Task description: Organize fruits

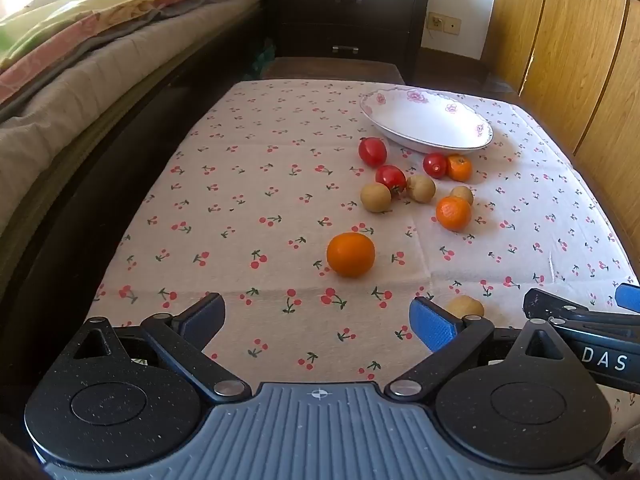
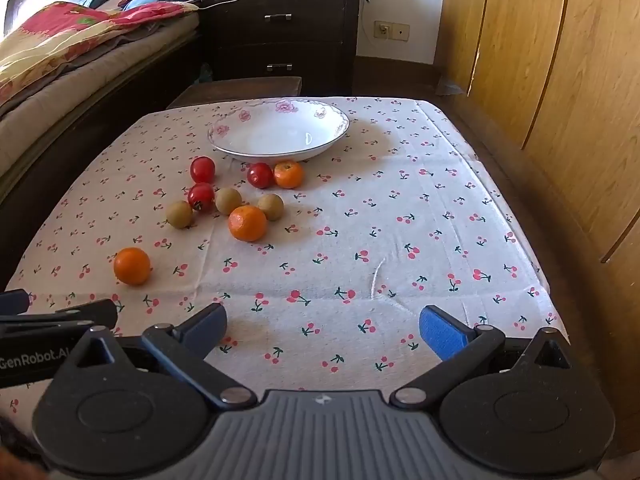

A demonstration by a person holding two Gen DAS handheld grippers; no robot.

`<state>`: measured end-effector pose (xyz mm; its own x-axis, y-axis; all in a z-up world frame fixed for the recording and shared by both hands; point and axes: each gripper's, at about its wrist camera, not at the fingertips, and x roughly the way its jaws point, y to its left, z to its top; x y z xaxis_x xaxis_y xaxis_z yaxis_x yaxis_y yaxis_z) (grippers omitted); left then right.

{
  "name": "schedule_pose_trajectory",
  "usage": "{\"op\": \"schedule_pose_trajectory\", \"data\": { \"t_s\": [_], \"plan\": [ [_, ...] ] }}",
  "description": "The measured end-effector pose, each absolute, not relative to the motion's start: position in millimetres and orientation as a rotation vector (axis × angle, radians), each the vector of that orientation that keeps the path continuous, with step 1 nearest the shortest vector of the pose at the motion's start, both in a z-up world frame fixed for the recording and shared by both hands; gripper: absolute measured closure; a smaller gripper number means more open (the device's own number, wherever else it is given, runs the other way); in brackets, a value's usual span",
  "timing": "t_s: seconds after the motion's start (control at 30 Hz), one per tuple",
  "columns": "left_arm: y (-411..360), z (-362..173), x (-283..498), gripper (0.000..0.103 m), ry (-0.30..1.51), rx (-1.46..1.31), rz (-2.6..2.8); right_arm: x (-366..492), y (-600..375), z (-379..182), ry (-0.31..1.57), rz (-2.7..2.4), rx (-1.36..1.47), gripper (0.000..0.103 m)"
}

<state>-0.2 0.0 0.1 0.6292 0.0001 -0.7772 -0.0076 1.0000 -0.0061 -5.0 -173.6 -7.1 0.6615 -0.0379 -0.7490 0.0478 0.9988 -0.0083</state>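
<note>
A white floral bowl stands empty at the far side of the cherry-print tablecloth. In front of it lie red tomatoes, brown longans and small oranges. One orange lies apart, nearest the grippers. Another longan sits just behind my left gripper's right finger. My left gripper is open and empty above the near cloth. My right gripper is open and empty, to the right of the left one.
A bed with a flowered quilt runs along the left. A dark nightstand stands beyond the table. Wooden wardrobe doors line the right side. The table's edges drop off left and right.
</note>
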Motion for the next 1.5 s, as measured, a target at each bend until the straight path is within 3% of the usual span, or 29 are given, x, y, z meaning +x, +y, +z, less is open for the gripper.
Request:
{"op": "schedule_pose_trajectory", "data": {
  "t_s": [1.5],
  "plan": [
    [5.9, -9.3, -4.3, 0.006, 0.891, -0.013, 0.002, -0.6, -169.2, -12.9, 0.875, 0.002, 0.032, 0.006]
  ]
}}
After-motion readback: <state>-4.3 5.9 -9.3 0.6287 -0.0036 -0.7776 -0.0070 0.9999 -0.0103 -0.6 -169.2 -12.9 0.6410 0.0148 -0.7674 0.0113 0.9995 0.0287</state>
